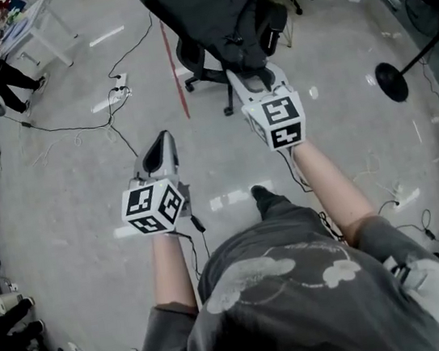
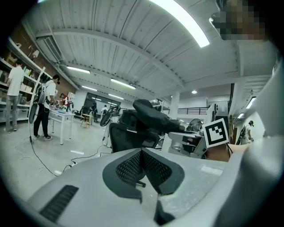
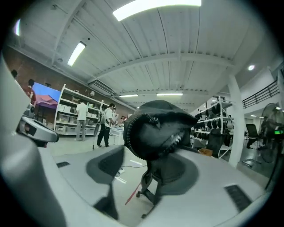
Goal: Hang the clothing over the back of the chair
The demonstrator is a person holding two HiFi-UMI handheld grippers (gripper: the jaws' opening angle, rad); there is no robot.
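Jaws: right gripper [image 1: 247, 75] parted by black fabric clothing [image 1: 210, 4]; left gripper [image 1: 163, 140] together | step: clothing looks draped over black office chair [image 1: 192, 56] | next: back clear without snagging.

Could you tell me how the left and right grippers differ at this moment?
The left grey gripper has its jaws together and sits back over the grey floor; the right grey gripper has jaws apart, right at the black garment draped on the black office chair. Both carry marker cubes.
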